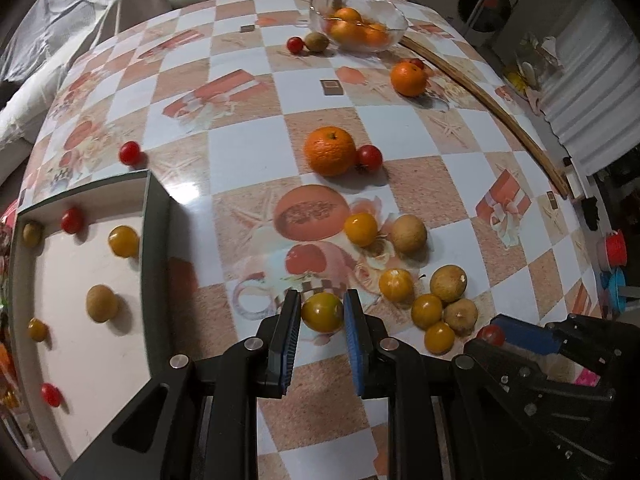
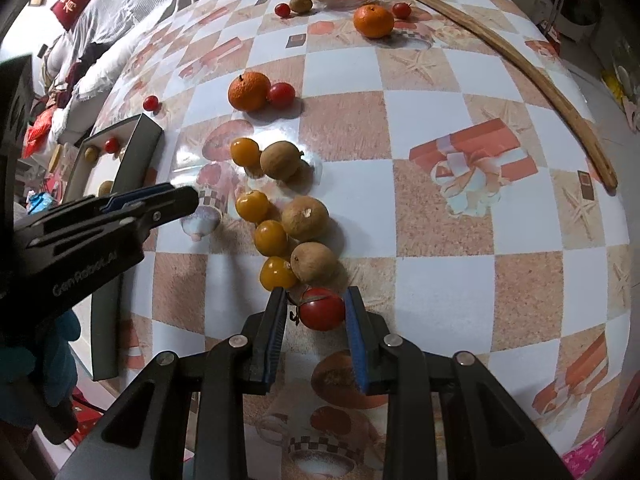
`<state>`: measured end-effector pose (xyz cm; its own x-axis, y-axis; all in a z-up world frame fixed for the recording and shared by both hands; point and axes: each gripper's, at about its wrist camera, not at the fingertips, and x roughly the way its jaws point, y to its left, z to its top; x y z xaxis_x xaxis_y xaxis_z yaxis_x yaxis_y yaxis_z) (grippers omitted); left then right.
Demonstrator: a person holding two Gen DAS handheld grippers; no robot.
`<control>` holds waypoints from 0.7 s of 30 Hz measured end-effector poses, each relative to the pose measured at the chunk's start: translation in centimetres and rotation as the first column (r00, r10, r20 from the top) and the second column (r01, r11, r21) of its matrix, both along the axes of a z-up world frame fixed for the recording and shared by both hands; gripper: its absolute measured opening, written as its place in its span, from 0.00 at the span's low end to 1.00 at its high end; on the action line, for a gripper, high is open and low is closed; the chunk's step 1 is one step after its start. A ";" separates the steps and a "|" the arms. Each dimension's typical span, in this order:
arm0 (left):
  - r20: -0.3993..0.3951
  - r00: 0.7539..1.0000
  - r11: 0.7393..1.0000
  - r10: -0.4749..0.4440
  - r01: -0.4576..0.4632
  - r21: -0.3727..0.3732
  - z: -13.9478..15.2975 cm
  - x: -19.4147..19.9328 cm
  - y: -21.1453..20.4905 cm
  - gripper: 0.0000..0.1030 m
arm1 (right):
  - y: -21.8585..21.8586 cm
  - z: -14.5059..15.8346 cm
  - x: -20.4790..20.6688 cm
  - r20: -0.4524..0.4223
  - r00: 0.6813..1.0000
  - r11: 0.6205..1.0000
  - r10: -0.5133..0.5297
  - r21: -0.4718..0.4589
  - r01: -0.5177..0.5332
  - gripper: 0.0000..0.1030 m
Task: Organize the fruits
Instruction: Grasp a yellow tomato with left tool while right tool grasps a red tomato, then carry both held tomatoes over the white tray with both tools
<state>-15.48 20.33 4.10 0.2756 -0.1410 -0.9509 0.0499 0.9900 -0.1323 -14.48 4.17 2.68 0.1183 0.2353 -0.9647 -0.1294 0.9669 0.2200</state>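
My left gripper (image 1: 322,312) is shut on a yellow tomato (image 1: 322,312), held low over the table. My right gripper (image 2: 318,309) has a red cherry tomato (image 2: 322,309) between its fingers; the right finger touches it, and a small gap shows on the left. A cluster of yellow tomatoes (image 2: 271,237) and brown longans (image 2: 305,218) lies just ahead of it. A grey tray (image 1: 154,216) at the left holds several small fruits. A glass bowl (image 1: 394,14) with oranges stands at the far side. Loose oranges (image 1: 330,151) and red tomatoes (image 1: 369,157) lie mid-table.
A long wooden stick (image 1: 500,108) lies along the table's right edge. Bedding and clothes (image 1: 60,20) lie beyond the far-left edge. A kiwi (image 1: 317,41) and a red tomato (image 1: 295,45) sit beside the bowl. The left gripper's body (image 2: 100,220) shows at the left of the right wrist view.
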 end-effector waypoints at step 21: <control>0.068 0.995 0.997 0.077 -0.077 -0.014 3.2 -1.0 4.0 0.23 | 2.4 2.0 1.8 0.034 0.999 0.999 0.040 -0.018 -0.040 0.31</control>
